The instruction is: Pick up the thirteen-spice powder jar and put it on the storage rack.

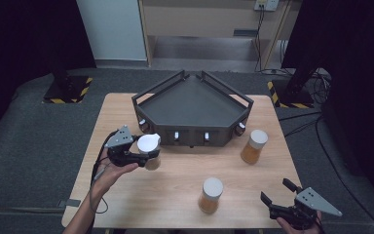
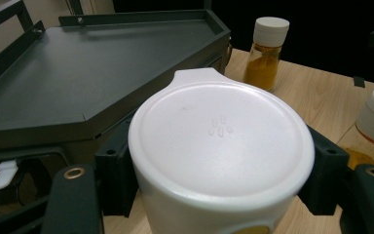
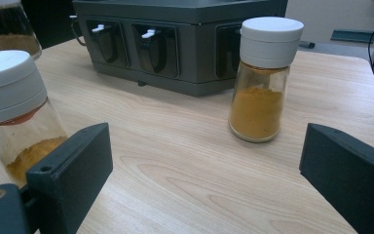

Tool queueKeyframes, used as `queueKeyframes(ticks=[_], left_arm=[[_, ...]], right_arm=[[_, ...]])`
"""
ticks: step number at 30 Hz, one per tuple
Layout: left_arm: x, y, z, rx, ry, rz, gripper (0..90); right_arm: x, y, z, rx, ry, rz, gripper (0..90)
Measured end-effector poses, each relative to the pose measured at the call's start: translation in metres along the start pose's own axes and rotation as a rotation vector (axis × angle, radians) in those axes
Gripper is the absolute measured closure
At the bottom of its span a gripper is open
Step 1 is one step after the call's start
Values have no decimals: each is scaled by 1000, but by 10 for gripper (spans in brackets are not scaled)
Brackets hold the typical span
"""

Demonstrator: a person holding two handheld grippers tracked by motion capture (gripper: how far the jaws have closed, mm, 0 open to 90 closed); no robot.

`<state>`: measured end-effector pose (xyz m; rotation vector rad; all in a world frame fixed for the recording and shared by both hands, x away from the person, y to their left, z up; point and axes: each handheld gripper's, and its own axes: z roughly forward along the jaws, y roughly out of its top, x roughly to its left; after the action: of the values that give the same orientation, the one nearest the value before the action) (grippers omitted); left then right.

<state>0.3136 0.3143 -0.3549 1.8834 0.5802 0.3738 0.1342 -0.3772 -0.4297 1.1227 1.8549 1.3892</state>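
Jar (image 2: 221, 151) clamped in left gripper (image 1: 135, 157) jaws beside rack (image 1: 192, 105), right gripper (image 1: 278, 194) jaws open; lid-level grip could slip.

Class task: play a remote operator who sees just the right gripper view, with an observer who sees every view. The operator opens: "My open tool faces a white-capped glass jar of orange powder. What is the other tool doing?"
Observer: The left tool is shut on another white-capped jar of orange powder, near the front left corner of the dark grey wedge-shaped rack.
Operator: Is anything on top of that rack?
Observer: No, its flat railed top is bare.
Operator: How many jars are there in all?
Observer: Three: the held one, the jar right of the rack, and one at the front centre of the light wooden table.
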Motion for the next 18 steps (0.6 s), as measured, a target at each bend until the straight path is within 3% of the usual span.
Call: queueKeyframes(ticks=[13, 18], left_arm=[[7, 41, 2, -14, -2, 14, 295], [11, 56, 4, -19, 0, 0, 294]], right_arm=[[-1, 0, 0, 0, 2, 2, 51], [-1, 0, 0, -1, 3, 1, 51]])
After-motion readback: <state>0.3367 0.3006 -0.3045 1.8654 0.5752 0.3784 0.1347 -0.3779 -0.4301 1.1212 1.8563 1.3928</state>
